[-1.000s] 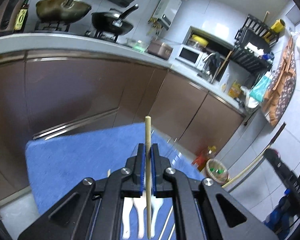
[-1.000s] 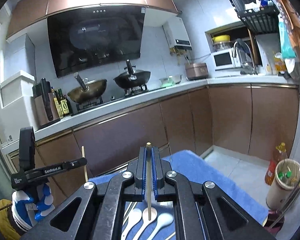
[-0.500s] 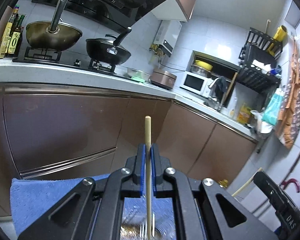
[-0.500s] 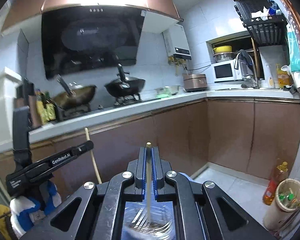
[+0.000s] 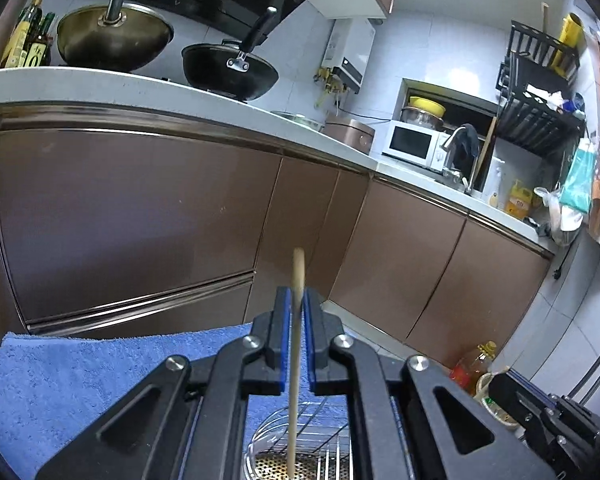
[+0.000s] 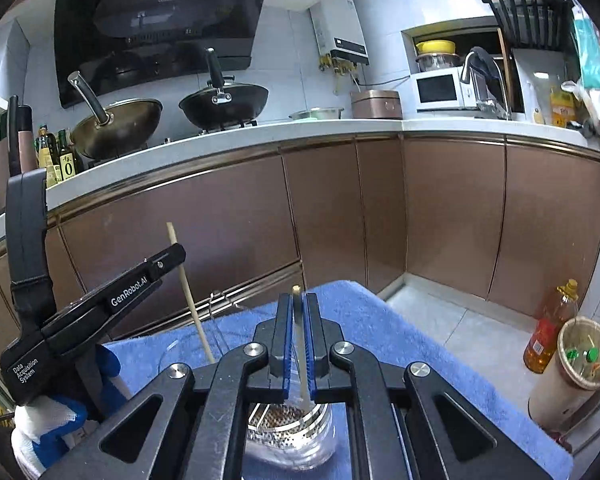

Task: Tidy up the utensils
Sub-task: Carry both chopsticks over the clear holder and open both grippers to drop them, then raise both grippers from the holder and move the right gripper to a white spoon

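Note:
My left gripper has its blue pads slightly apart around a wooden chopstick that stands upright, its lower end down in a perforated metal utensil holder. My right gripper also has its pads a little apart, with a pale chopstick between them slanting down into the same holder. The left gripper body and its chopstick show at the left of the right wrist view.
A blue towel covers the table under the holder. Brown kitchen cabinets and a white counter with two woks stand behind. An oil bottle and a bin sit on the floor at the right.
Both grippers have come over the metal holder and lowered their chopsticks into it. The pads of each have parted slightly. The white spoons on the towel have gone out of view.

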